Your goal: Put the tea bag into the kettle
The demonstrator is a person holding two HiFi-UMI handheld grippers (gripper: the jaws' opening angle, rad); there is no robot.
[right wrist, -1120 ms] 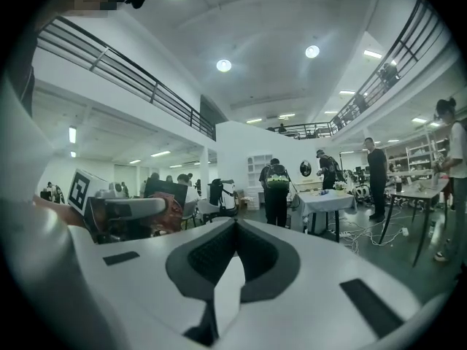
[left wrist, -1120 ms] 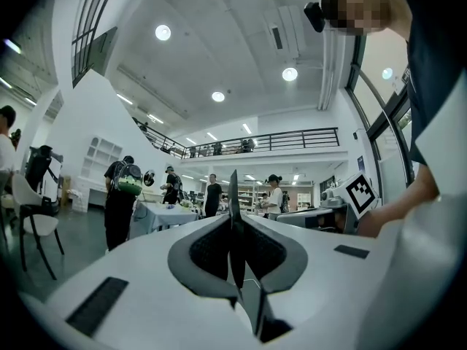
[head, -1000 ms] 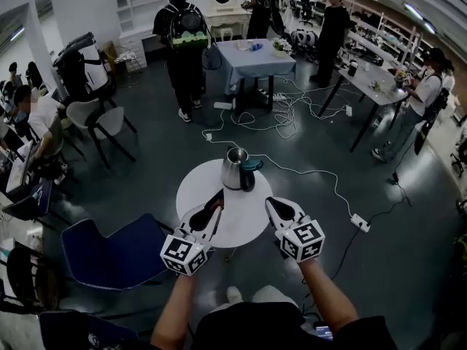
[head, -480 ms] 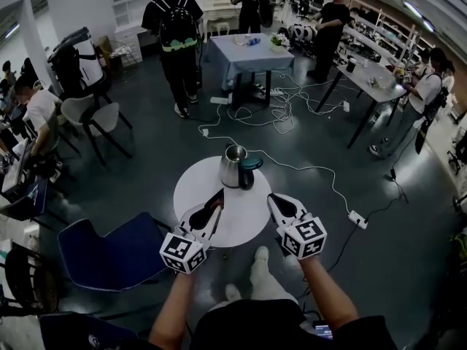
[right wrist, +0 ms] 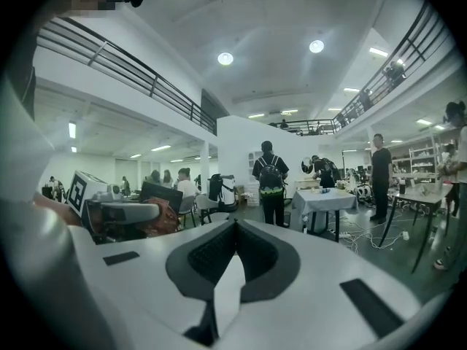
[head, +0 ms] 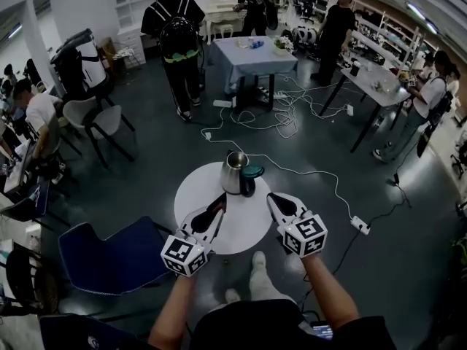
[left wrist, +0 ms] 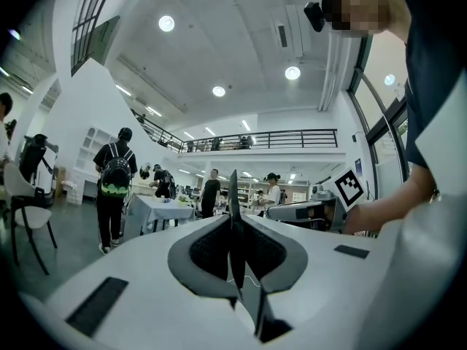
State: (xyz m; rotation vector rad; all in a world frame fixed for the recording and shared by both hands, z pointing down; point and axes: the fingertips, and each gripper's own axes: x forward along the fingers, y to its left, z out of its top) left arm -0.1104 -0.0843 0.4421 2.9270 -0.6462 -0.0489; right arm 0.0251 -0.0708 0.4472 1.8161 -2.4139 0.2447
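Left gripper [head: 214,211] is clenched on the tea bag [head: 220,197]. In the left gripper view its jaws meet around a thin dark flat piece seen edge-on [left wrist: 233,195], which sticks out past the tips, with a fine pale string hanging below it. In the head view the bag's end points toward the kettle [head: 235,172] but stays apart from it, over the near part of the round white desk [head: 195,195].

Right gripper [head: 273,201] is clenched on nothing. The right gripper view shows its jaws [right wrist: 233,228] pressed together with nothing between them. It hangs over the desk's near right edge, just beside the left gripper and about level with it.

The kettle stands upright near the desk's far edge, its mouth open at the top. A teal round piece [head: 253,171] lies right beside it on its right.

A blue chair [head: 109,250] stands left of the desk. Cables [head: 284,122] trail over the dark floor beyond, and several people stand around other tables farther back.
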